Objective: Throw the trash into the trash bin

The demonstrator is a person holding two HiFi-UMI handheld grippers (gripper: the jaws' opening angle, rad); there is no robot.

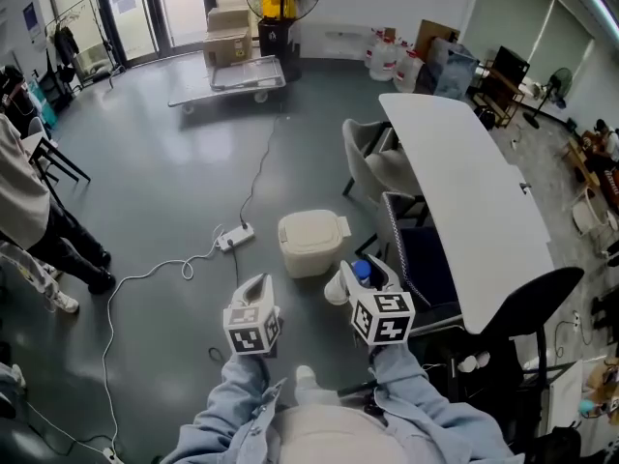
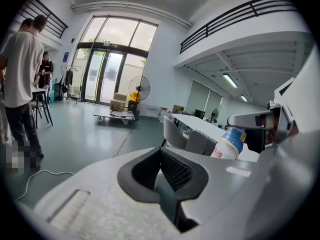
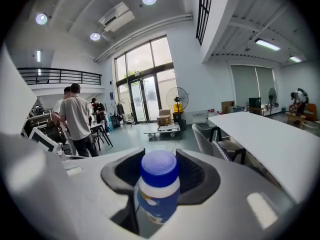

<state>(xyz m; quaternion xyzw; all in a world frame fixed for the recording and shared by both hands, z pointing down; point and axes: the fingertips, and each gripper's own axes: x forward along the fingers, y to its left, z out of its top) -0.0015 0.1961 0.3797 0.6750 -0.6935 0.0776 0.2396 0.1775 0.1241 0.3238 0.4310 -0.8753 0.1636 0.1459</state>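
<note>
**Head view.** Your right gripper [image 1: 362, 284] pinches a small bottle [image 1: 361, 270]. It is held over the floor [image 1: 184, 172], just beside the near right corner of the cream, lidded trash bin [image 1: 311, 245]. Your left gripper [image 1: 253, 293] hangs near the bin's near left corner, jaws pressed together and empty. A white surface [image 1: 474, 191] stands at the right.

**Left gripper view.** Only here do you see the bottle's side: a white body with a blue band and red print.

**Right gripper view.** The blue cap and blue-and-white label sit between the pads. The bin shows in the head view alone.
</note>
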